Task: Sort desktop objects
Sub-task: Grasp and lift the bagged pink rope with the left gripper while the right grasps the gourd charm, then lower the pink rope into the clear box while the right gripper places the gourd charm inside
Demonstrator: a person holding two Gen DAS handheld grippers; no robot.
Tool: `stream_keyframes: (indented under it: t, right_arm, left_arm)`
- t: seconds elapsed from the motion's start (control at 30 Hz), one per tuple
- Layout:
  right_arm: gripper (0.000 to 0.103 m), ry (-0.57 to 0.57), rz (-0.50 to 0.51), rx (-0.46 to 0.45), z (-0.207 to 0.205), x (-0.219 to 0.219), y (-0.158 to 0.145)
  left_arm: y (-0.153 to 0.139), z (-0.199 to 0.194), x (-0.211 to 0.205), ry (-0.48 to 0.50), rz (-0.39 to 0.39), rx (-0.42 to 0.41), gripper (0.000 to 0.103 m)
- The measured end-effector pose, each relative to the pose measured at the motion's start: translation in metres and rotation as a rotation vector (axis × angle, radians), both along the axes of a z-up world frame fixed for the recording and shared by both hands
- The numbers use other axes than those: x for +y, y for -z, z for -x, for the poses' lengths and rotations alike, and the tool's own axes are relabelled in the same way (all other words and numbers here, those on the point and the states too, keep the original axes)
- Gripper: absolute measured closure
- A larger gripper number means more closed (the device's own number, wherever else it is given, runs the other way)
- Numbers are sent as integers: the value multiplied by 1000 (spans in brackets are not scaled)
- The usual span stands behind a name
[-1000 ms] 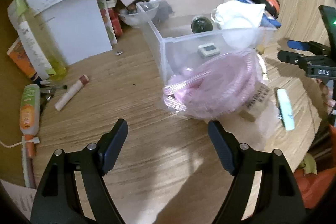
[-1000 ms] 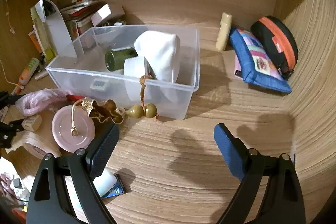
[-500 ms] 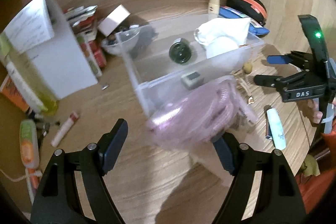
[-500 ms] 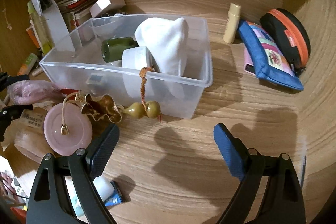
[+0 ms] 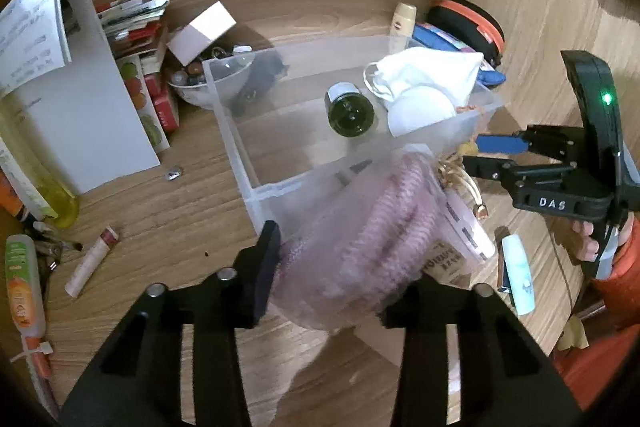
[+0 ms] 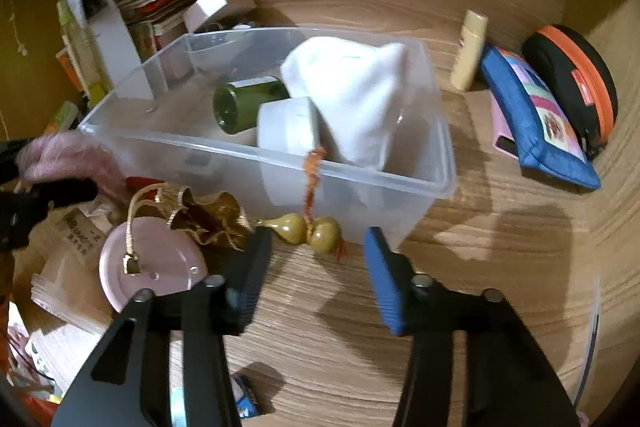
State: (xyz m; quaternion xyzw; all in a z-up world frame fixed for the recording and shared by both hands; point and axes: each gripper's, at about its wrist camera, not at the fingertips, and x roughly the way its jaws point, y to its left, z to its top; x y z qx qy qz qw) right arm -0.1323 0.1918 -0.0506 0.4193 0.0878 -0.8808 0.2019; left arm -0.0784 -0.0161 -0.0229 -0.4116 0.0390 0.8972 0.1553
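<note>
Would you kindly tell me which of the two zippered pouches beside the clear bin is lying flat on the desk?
The blue patchwork pouch lies flat, nearer the clear bin; the black pouch with orange trim stands on edge behind it.

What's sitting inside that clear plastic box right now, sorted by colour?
Inside the clear box:
White: 2, a cloth and a round tub
Green: 1, a bottle
Total: 3. A small item by the near wall is too blurred to count.

Both wrist views look steeply down at the desk [image 5: 168, 211] from close above its front edge, facing the back wall; both share the clear bin [image 5: 256, 187] [image 6: 436, 183].
</note>
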Motion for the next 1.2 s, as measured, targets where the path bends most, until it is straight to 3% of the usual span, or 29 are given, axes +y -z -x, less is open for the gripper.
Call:
stream_keyframes:
  t: [0.07, 0.17, 0.87, 1.2]
  right_arm:
    - [71, -9, -13, 8, 0, -5, 0]
    - [74, -20, -17, 6, 1, -10, 2]
    - [74, -93, 130, 133, -29, -2, -59]
    - [74, -55, 132, 147, 5, -6, -66]
  left_arm:
    - [-3, -2, -5, -9, -17, 11, 77]
    - [-8, -5, -16, -22, -67, 11, 81]
    - [-89, -34, -23, -63, -171, 223, 82]
    - [-73, 6, -9, -91, -137, 175, 82]
